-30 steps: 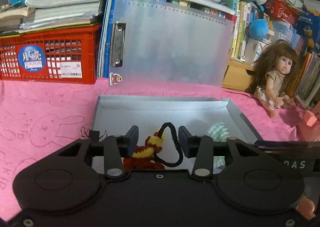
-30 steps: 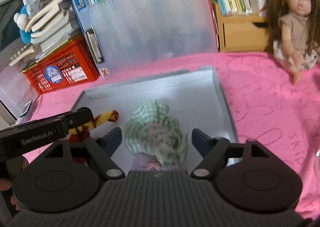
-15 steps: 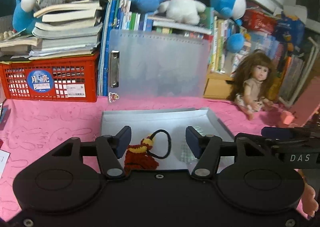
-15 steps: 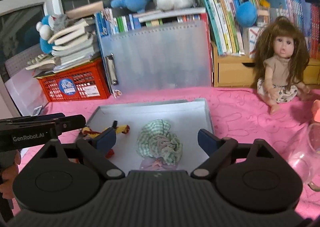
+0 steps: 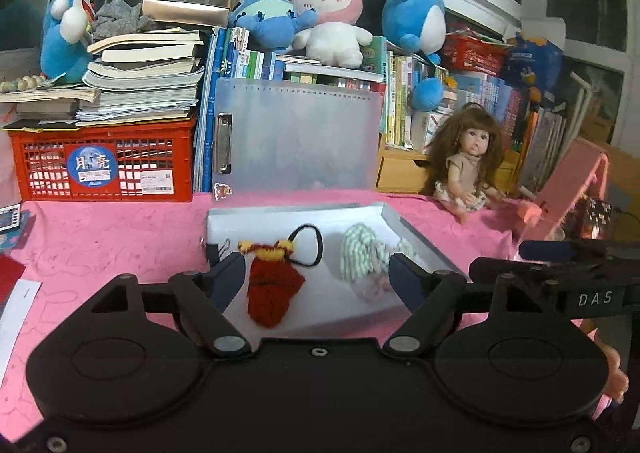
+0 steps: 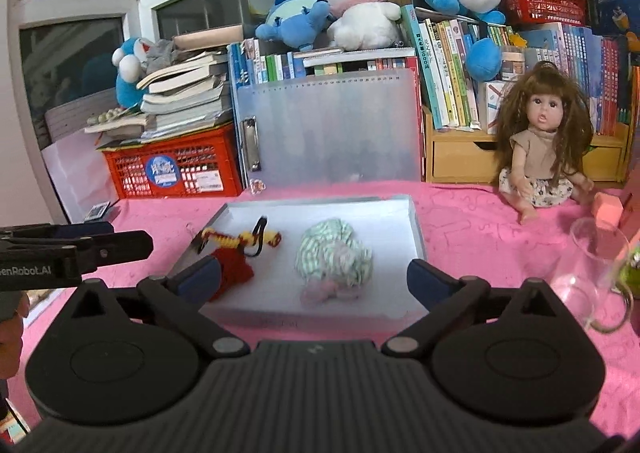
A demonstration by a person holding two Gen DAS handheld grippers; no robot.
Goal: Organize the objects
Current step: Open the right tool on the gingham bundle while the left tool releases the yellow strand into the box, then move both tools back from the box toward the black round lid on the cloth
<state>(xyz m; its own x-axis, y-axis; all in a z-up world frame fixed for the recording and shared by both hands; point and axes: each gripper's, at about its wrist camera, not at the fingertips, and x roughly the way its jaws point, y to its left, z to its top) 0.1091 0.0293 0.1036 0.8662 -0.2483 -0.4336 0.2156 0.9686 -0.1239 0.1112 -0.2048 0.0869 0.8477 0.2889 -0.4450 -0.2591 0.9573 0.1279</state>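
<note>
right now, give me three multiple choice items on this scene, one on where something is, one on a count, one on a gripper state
1. Where does the red and yellow knitted pouch lie?
A. in the shallow grey tray
B. on the red plastic crate
C. in the doll's lap

2. How many soft items lie in the tray?
A. one
B. two
C. four

3. How do the right gripper jaws stand?
A. shut on the green checked cloth bundle
B. shut on nothing
C. open, holding nothing

Answers: 1 A, the pouch rests on the tray floor, left side. 2 B, only the pouch and the bundle are there. 3 C, the fingers stand wide apart, short of the bundle.
</note>
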